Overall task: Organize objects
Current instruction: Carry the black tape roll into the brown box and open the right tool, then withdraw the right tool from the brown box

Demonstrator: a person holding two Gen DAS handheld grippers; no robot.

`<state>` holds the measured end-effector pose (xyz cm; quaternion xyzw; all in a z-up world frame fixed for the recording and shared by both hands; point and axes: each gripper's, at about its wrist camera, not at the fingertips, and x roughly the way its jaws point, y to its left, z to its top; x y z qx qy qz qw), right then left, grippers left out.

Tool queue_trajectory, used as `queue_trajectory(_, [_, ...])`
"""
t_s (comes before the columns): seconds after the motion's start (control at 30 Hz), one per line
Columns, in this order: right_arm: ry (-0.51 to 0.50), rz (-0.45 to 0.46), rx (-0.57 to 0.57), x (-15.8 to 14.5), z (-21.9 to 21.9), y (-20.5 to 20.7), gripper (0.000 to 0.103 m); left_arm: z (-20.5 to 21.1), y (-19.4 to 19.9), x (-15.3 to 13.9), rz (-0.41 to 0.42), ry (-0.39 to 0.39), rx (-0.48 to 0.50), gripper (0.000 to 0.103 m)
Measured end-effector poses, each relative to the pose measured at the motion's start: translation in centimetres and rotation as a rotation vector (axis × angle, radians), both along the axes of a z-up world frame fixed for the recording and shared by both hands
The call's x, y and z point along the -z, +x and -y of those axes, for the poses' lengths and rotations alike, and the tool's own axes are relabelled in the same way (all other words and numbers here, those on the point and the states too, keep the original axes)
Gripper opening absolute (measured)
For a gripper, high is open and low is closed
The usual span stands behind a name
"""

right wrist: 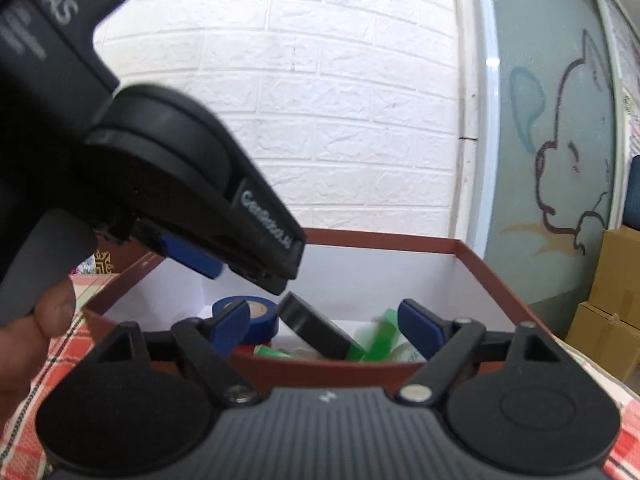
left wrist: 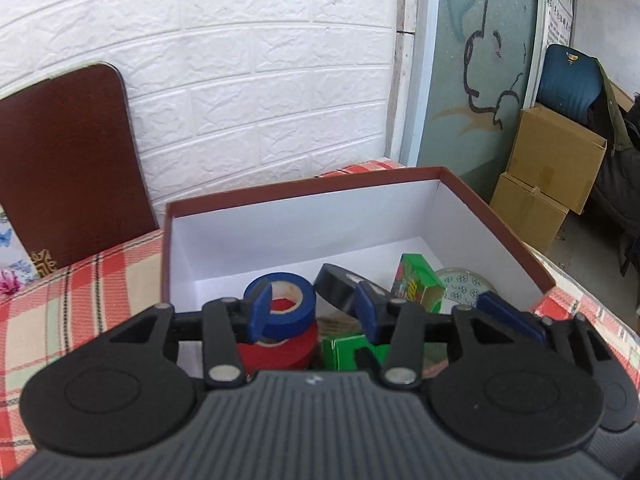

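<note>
A brown box with a white inside (left wrist: 304, 224) stands on the checked tablecloth. In it lie a blue tape roll (left wrist: 294, 300) on a red tape roll (left wrist: 280, 354), a black tape roll (left wrist: 340, 286), two green boxes (left wrist: 416, 282) and a clear round lid (left wrist: 466, 286). My left gripper (left wrist: 316, 308) is open and empty above the near rim. My right gripper (right wrist: 324, 320) is open and empty, just before the box (right wrist: 492, 276). The left gripper (right wrist: 192, 256) shows above the box in the right wrist view. The blue roll (right wrist: 260, 320) and black roll (right wrist: 316, 330) show there too.
A brown lid (left wrist: 64, 168) leans on the white brick wall at the left. Cardboard boxes (left wrist: 556, 168) and a blue chair (left wrist: 568, 80) stand on the floor at the right. The tablecloth (left wrist: 80, 296) spreads left of the box.
</note>
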<state>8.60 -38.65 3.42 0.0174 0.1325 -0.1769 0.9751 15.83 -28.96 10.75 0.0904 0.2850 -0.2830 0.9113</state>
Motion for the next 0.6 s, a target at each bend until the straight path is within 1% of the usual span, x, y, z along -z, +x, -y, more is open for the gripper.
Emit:
queue_trajectory(0.1, [0.038, 0.022, 0.029, -0.2, -0.5, -2.3, 0.085, -1.0, -1.6, -0.5, 0.024, 0.021, -0.014, 0.056])
queue_trajectory(0.17, [0.072, 0.041, 0.051, -0.3, -0.9, -4.5, 0.085, -1.6, -2.7, -0.8, 0.045, 0.036, -0.02, 0.06])
queue_trajectory(0.2, [0.088, 0.049, 0.058, -0.4, -1.0, -5.2, 0.086, -2.0, -3.3, -0.8, 0.053, 0.042, -0.022, 0.062])
queue_trajectory(0.23, [0.102, 0.052, 0.061, -0.6, -0.7, -5.4, 0.086, -2.4, -3.8, -1.0, 0.058, 0.046, -0.026, 0.065])
queue_trajectory(0.27, [0.11, 0.05, 0.063, -0.7, -2.3, -7.0, 0.086, -2.9, -4.4, -1.1, 0.061, 0.048, -0.031, 0.067])
queue_trajectory(0.3, [0.116, 0.044, 0.062, -0.7, -2.5, -7.7, 0.086, -3.3, -5.0, -1.1, 0.064, 0.049, -0.037, 0.069])
queue_trajectory(0.37, [0.135, 0.031, 0.064, -0.5, -2.4, -9.0, 0.086, -4.2, -6.2, -1.2, 0.075, 0.054, -0.051, 0.076])
queue_trajectory(0.47, [0.187, 0.015, 0.063, -0.5, -2.5, -10.6, 0.087, -5.6, -7.9, -1.1, 0.098, 0.068, -0.071, 0.081])
queue_trajectory(0.6, [0.246, -0.005, 0.058, -0.5, -3.1, -12.6, 0.088, -7.4, -9.6, -0.6, 0.1, 0.089, -0.096, 0.083])
